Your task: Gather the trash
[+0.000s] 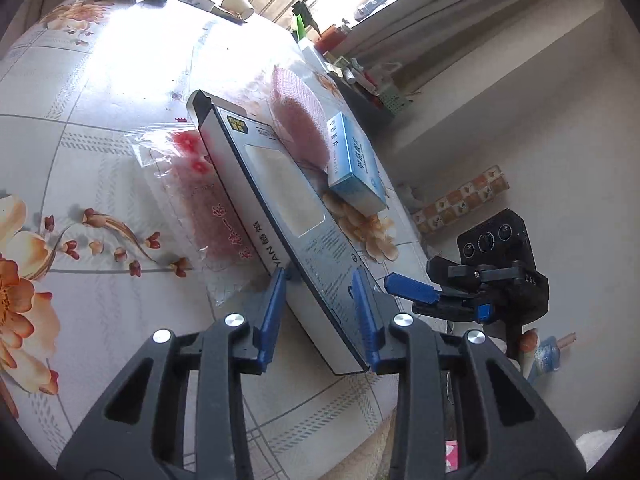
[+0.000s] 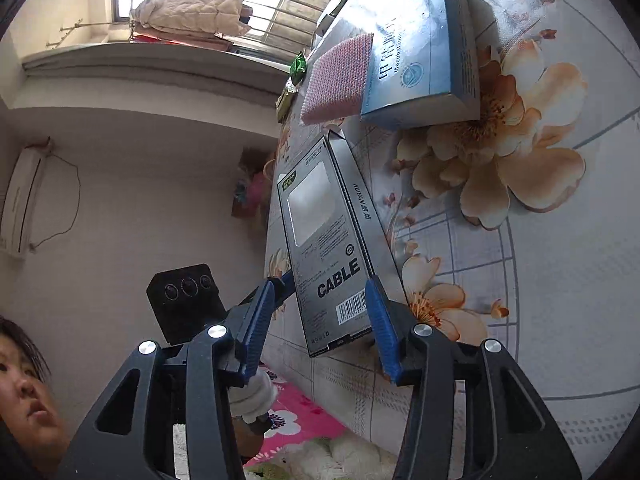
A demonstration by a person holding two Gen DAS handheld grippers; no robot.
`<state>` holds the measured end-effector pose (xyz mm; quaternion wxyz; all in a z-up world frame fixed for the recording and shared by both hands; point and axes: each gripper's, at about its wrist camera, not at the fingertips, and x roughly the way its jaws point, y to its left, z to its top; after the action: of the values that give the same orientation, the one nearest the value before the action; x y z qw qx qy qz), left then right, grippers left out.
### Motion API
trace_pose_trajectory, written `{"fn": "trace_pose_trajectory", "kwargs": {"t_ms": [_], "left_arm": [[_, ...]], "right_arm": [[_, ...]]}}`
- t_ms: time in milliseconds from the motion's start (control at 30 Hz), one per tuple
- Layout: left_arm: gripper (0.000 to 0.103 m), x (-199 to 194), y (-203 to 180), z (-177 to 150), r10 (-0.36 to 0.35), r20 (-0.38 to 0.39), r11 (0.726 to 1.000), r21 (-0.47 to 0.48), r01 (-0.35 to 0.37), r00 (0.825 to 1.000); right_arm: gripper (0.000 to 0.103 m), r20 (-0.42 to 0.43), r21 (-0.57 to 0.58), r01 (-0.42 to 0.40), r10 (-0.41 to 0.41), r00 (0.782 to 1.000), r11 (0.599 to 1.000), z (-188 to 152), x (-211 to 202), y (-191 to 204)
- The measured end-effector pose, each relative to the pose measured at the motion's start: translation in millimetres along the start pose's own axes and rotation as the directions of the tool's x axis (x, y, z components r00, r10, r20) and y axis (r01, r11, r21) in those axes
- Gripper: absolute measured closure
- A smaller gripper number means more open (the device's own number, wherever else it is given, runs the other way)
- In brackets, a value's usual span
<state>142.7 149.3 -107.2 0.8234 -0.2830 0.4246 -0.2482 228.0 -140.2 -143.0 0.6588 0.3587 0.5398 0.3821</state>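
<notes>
**Cable box pinched at its near end by both grippers, at the table's edge**

Left wrist view: the long grey cable box (image 1: 280, 216) stands on one narrow side on the flowered table (image 1: 100, 92), its long axis running from the near table edge away toward the window, the clear window panel facing right. The left gripper (image 1: 320, 312) has its two blue fingers (image 1: 272, 312) pressed on the box's two broad faces at the near end, so it is pinching the box. Left of the box, touching its base, lies one clear plastic bag with red print (image 1: 192, 184). Right of the box lie one pink mesh pad (image 1: 298, 124) and one small blue carton (image 1: 354, 164), the carton partly on the pad. Beyond the box's far end the table is bare up to a paper cup (image 1: 240, 2) and small wrappers at the far edge. The right gripper (image 1: 416, 292) reaches in from the right, beside the box's near end.

Right wrist view: the cable box (image 2: 324, 248) points away from the camera, its printed face with "CABLE" turned left and its near end overhanging the table edge (image 2: 320, 376). The right gripper (image 2: 320, 320) straddles that near end; its right finger (image 2: 382, 320) lies against the box, while whether the left finger presses cannot be told. Past the box's far end sit the pink pad (image 2: 340, 80) and blue carton (image 2: 424, 52). Right of the box the tabletop is open.
</notes>
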Motion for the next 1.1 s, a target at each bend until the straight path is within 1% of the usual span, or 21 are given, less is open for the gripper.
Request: {"fn": "trace_pose_trajectory", "kwargs": {"t_ms": [33, 100, 167, 200, 233, 300, 367, 400, 433, 467, 500, 533, 567, 633, 700, 800, 867, 933, 1000, 1067, 1100], "left_arm": [[0.072, -5.0, 2.5, -1.3, 0.012, 0.003, 1.000, 0.003, -0.012, 1.000], [0.072, -12.6, 6.9, -3.2, 0.037, 0.007, 0.999, 0.008, -0.037, 0.999], [0.072, -17.8, 12.1, -4.5, 0.050, 0.013, 0.999, 0.002, -0.050, 0.999], [0.072, -20.1, 13.9, -5.0, 0.054, 0.013, 0.999, -0.002, -0.054, 0.998], [0.071, -21.8, 14.6, -5.1, 0.059, 0.011, 0.998, -0.004, -0.059, 0.998], [0.068, -26.2, 13.7, -3.3, 0.069, 0.011, 0.998, -0.004, -0.069, 0.998], [0.061, -33.3, 12.2, -2.0, 0.083, 0.021, 0.996, 0.007, -0.083, 0.996], [0.054, -36.9, 11.2, -0.6, 0.095, 0.029, 0.995, 0.013, -0.096, 0.995], [0.048, -39.5, 10.2, 1.5, 0.108, 0.037, 0.994, 0.020, -0.109, 0.993], [0.046, -41.0, 8.0, 4.3, 0.117, 0.043, 0.993, 0.029, -0.118, 0.992], [0.042, -41.0, 5.3, 7.7, 0.126, 0.044, 0.991, 0.040, -0.128, 0.991], [0.034, -39.9, 1.2, 11.1, 0.138, 0.041, 0.989, 0.053, -0.140, 0.990], [0.031, -36.5, -2.6, 14.1, 0.155, 0.034, 0.985, 0.069, -0.157, 0.987], [0.022, -26.4, -11.7, 19.2, 0.196, 0.015, 0.974, 0.114, -0.197, 0.980], [0.019, -15.8, -21.0, 22.5, 0.256, 0.009, 0.952, 0.169, -0.254, 0.967], [0.018, -3.5, -30.4, 22.0, 0.357, 0.026, 0.901, 0.252, -0.352, 0.934], [0.017, 9.5, -38.8, 21.1, 0.422, 0.038, 0.852, 0.325, -0.410, 0.906], [0.016, 23.4, -43.8, 17.6, 0.470, 0.037, 0.802, 0.398, -0.445, 0.882], [0.016, 37.3, -43.4, 14.6, 0.520, 0.025, 0.758, 0.449, -0.474, 0.854], [0.016, 44.8, -39.5, 11.3, 0.557, 0.027, 0.732, 0.456, -0.506, 0.830], [0.016, 46.4, -37.3, 10.8, 0.568, 0.034, 0.726, 0.450, -0.520, 0.823]], "right_arm": [[0.056, 0.008, -0.023, 0.013, -0.013, 1.000, 1.000, -1.6, 1.4, 6.2], [0.055, 0.065, -0.043, 0.083, -0.080, 0.995, 0.996, 1.6, -2.1, 12.0], [0.055, 0.098, -0.004, 0.127, -0.126, 0.987, 0.992, 11.9, 2.5, 7.6], [0.055, 0.097, 0.021, 0.135, -0.136, 0.986, 0.991, 14.6, 8.8, 3.5], [0.055, 0.077, 0.044, 0.138, -0.141, 0.987, 0.989, 15.0, 18.2, 0.4], [0.053, 0.007, 0.044, 0.107, -0.107, 0.994, 0.993, 12.8, 40.6, 1.9], [0.053, -0.050, -0.010, 0.031, -0.031, 0.998, 0.999, 1.0, 55.7, 17.9], [0.053, -0.061, -0.033, 0.010, -0.012, 0.998, 0.999, -5.0, 58.4, 23.9], [0.053, -0.059, -0.051, 0.012, -0.015, 0.998, 0.999, -9.5, 59.0, 29.0], [0.052, -0.047, -0.064, 0.033, -0.036, 0.998, 0.997, -12.9, 57.0, 31.5], [0.050, -0.029, -0.067, 0.063, -0.065, 0.997, 0.996, -17.4, 53.4, 31.3], [0.050, -0.007, -0.061, 0.096, -0.096, 0.995, 0.994, -20.9, 47.2, 29.6], [0.050, 0.014, -0.050, 0.123, -0.123, 0.992, 0.991, -22.7, 41.0, 27.7], [0.050, 0.052, -0.029, 0.142, -0.140, 0.989, 0.989, -26.9, 29.0, 25.1], [0.049, 0.093, -0.014, 0.157, -0.155, 0.983, 0.987, -39.0, 12.2, 24.6], [0.047, 0.144, -0.002, 0.177, -0.175, 0.974, 0.984, -48.0, -3.7, 21.7], [0.047, 0.167, 0.008, 0.191, -0.189, 0.968, 0.982, -45.5, -14.7, 16.2], [0.047, 0.182, 0.012, 0.208, -0.207, 0.961, 0.978, -50.3, -23.1, 12.4], [0.046, 0.194, 0.015, 0.225, -0.224, 0.955, 0.974, -49.1, -29.5, 10.1], [0.046, 0.206, 0.013, 0.240, -0.238, 0.949, 0.971, -48.9, -33.1, 11.1], [0.046, 0.213, 0.013, 0.250, -0.247, 0.945, 0.968, -48.7, -35.8, 11.3]]}}
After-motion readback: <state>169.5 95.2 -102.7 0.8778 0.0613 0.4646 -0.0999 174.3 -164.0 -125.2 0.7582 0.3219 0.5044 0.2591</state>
